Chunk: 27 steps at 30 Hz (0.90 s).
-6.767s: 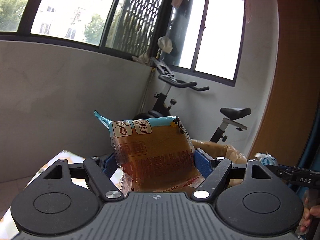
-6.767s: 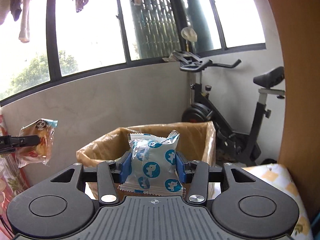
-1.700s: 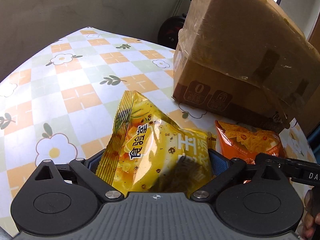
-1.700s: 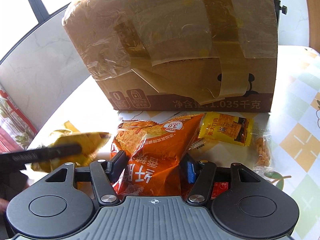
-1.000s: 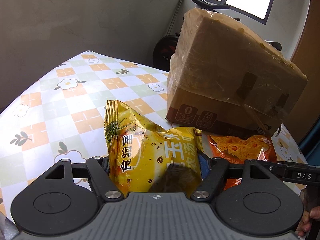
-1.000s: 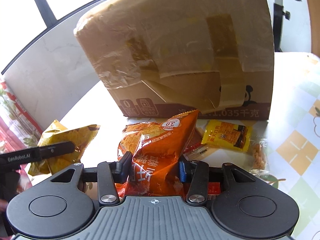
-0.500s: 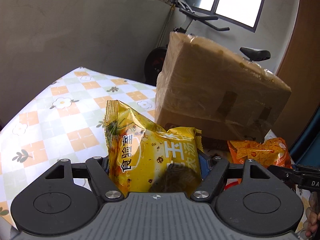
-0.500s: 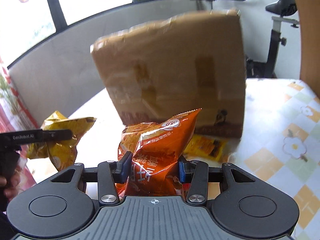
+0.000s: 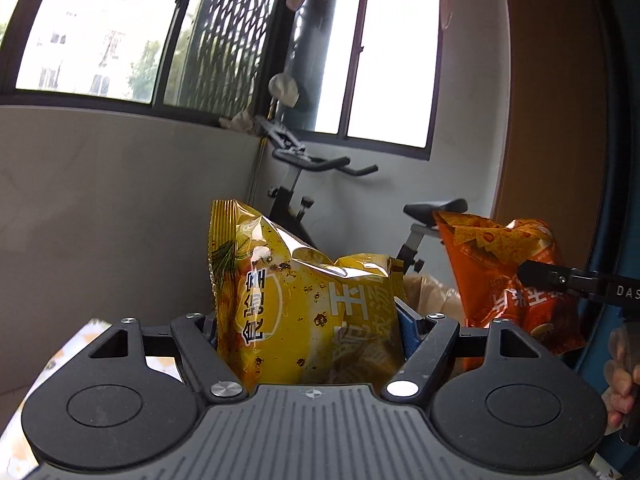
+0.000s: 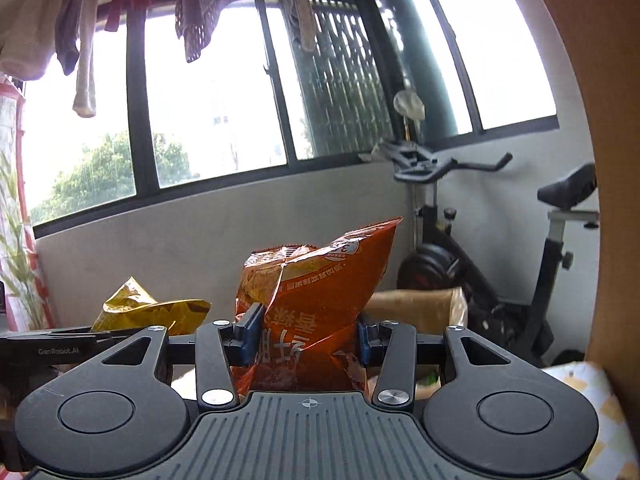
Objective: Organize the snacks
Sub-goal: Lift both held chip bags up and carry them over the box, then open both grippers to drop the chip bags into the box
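Snacks are up in the air, one in each gripper. On the left, the left gripper (image 9: 308,320) has its jaws clamped on the sides of a yellow bag (image 9: 304,304), which stands upright between them. A bit of the flowery tabletop (image 9: 76,340) shows low down beside it. Behind the yellow bag stands an exercise bike (image 9: 304,168) under the window (image 9: 384,60). The top of a brown box (image 10: 416,312) peeks out behind the bags. On the right, the right gripper (image 10: 310,332) has its jaws clamped on an orange bag (image 10: 316,300), crumpled and upright. A person's hand (image 9: 620,376) shows at the far right edge of the left view.
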Each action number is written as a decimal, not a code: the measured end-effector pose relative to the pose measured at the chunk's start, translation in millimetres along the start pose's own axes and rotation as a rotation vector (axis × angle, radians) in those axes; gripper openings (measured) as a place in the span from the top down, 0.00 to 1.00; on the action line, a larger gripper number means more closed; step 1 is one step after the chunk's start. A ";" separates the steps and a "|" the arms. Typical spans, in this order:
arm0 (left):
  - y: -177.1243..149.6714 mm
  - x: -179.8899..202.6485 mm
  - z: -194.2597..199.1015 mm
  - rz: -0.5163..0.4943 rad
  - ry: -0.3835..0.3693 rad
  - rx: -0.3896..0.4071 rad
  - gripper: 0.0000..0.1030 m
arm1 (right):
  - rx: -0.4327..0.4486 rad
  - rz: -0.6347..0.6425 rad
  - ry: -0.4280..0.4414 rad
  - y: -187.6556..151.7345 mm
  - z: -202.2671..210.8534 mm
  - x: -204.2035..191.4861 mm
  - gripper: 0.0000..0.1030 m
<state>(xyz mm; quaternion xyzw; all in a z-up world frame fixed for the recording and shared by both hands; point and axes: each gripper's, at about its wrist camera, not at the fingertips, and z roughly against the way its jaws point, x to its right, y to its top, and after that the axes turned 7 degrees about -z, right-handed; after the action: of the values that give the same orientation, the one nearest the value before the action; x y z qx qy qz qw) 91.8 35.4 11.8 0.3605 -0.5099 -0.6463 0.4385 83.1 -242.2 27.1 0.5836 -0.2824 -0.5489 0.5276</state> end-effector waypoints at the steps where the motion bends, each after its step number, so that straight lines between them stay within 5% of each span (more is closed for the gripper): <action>1: 5.7 1.0 -9.3 -0.006 0.000 0.007 0.25 | 0.004 0.007 -0.006 6.3 -8.0 3.4 0.60; 12: 28.0 16.5 -123.3 -0.087 0.041 -0.131 0.25 | -0.127 0.180 -0.218 10.4 -120.0 36.4 0.60; 20: 8.0 19.0 -171.0 -0.121 0.042 -0.281 0.20 | -0.290 0.223 -0.255 -23.9 -157.2 33.0 0.59; 27: -0.4 5.7 -173.3 -0.124 0.043 -0.301 0.12 | -0.296 0.195 -0.275 -31.7 -153.0 34.6 0.36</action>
<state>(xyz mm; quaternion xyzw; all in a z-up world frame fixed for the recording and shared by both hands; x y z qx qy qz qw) 247.9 -29.4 -26.8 0.3351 -0.3745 -0.7334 0.4579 227.0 -217.8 -38.4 0.3895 -0.3230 -0.6052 0.6146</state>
